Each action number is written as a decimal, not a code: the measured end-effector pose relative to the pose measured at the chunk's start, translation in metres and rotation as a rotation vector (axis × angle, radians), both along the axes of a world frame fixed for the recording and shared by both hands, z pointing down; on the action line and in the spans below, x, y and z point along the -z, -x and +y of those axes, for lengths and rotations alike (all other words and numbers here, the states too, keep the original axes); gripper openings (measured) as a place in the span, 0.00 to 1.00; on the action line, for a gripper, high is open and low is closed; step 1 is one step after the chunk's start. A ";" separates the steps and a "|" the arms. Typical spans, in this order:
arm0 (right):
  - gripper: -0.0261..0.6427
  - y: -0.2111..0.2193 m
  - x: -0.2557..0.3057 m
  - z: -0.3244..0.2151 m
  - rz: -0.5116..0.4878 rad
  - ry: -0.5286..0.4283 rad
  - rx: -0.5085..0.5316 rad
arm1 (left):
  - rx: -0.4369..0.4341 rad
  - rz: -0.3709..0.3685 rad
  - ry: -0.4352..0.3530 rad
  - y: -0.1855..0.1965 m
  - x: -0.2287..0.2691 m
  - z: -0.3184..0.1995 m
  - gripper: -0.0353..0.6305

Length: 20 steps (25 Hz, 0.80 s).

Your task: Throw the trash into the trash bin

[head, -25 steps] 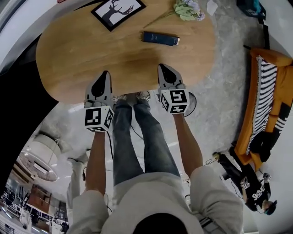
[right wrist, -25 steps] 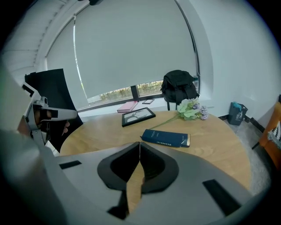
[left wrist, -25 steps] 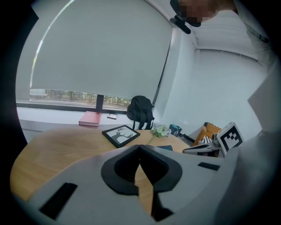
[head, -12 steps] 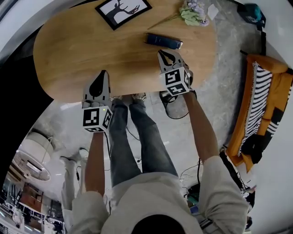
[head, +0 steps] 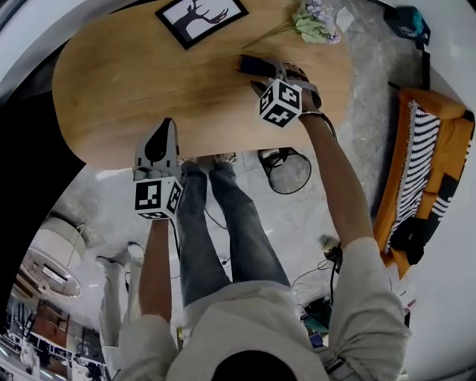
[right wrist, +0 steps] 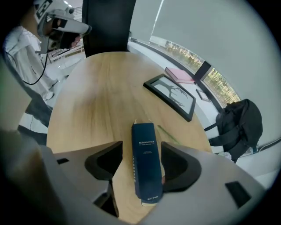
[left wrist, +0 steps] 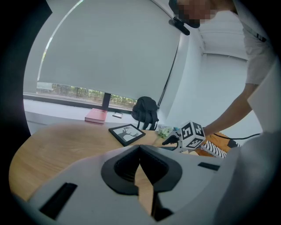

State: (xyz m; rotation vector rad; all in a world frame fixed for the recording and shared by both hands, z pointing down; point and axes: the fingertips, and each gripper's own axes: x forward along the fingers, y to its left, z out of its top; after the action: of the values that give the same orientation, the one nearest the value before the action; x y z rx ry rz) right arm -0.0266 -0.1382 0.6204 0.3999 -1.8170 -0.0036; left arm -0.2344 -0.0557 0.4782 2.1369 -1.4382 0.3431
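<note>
Your right gripper (head: 274, 73) points steeply down at the far right part of the oval light-wood table (head: 134, 82). Its jaws have just been opening and stand apart, with the slim dark-blue cardboard box (head: 251, 64) lying flat on the wood between them. There's a clear gap on one side. The other pad is right up against the carton, but I wouldn't call that a squeeze. So the trash is on the table, not in anyone's grip.

Your left gripper (head: 166, 128) hangs over the near edge of the table, jaws together at the tips with nothing in them.

Stuff around the box:
- a black-framed picture of a deer (head: 201, 16) lies further back on the table, well apart from the box
- a pale green-and-lilac bunch of artificial flowers (head: 312, 22) lies at the far right edge, with its stem reaching toward the box
- a pink book (left wrist: 96, 115) sits on the window ledge, and a black backpack (left wrist: 145, 112) is beyond the table

The round black wire-mesh trash bin (head: 308, 173) stands on the grey floor just off the table's near edge, below your right forearm and beside your legs. Through its open top only floor shows. The tabletop edge sits between box and bin. Off to the right there's an orange sofa with a black-and-white striped cushion (head: 424, 171).
</note>
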 end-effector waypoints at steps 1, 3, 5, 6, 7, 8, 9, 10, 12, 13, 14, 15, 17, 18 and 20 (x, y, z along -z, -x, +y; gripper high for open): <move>0.44 -0.002 -0.004 -0.004 0.008 0.016 -0.011 | 0.001 0.001 0.003 0.001 -0.001 0.001 0.08; 0.44 -0.006 -0.009 -0.011 0.018 0.039 -0.029 | 0.007 0.003 0.006 0.004 -0.002 0.003 0.08; 0.44 -0.008 -0.013 -0.016 0.032 0.062 -0.030 | 0.014 0.002 0.007 0.008 -0.002 0.004 0.08; 0.44 -0.010 -0.016 -0.016 0.041 0.077 -0.027 | 0.017 0.001 0.008 0.009 -0.003 0.005 0.08; 0.44 -0.011 -0.019 -0.015 0.053 0.094 -0.023 | 0.020 0.001 0.009 0.010 -0.003 0.005 0.08; 0.44 -0.013 -0.022 -0.014 0.065 0.113 -0.017 | 0.022 0.002 0.011 0.011 -0.004 0.006 0.08; 0.44 -0.015 -0.026 -0.011 0.079 0.131 -0.009 | 0.025 0.003 0.013 0.011 -0.004 0.007 0.08; 0.44 -0.016 -0.028 -0.010 0.089 0.144 0.001 | 0.028 0.003 0.014 0.012 -0.004 0.007 0.08; 0.44 -0.016 -0.030 -0.009 0.096 0.165 0.017 | 0.030 0.003 0.012 0.013 -0.002 0.005 0.08; 0.44 -0.016 -0.031 -0.010 0.096 0.175 0.021 | 0.030 0.003 0.011 0.013 -0.002 0.004 0.08; 0.44 -0.016 -0.031 -0.010 0.096 0.187 0.025 | 0.029 0.003 0.009 0.013 -0.002 0.004 0.08; 0.43 -0.016 -0.032 -0.009 0.097 0.202 0.029 | 0.028 0.004 0.009 0.012 -0.002 0.003 0.08; 0.39 -0.015 -0.033 -0.005 0.101 0.234 0.037 | 0.025 0.005 0.007 0.011 -0.001 0.003 0.08; 0.37 -0.014 -0.034 -0.003 0.100 0.243 0.041 | 0.023 0.006 0.006 0.010 0.000 0.003 0.08; 0.35 -0.013 -0.033 -0.001 0.093 0.235 0.045 | 0.015 0.005 0.005 0.007 0.000 0.003 0.08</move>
State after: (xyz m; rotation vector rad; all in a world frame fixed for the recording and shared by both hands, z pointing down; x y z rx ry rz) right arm -0.0132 -0.1390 0.6530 0.1886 -1.7105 0.1565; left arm -0.2413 -0.0530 0.4778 2.1209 -1.4484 0.3353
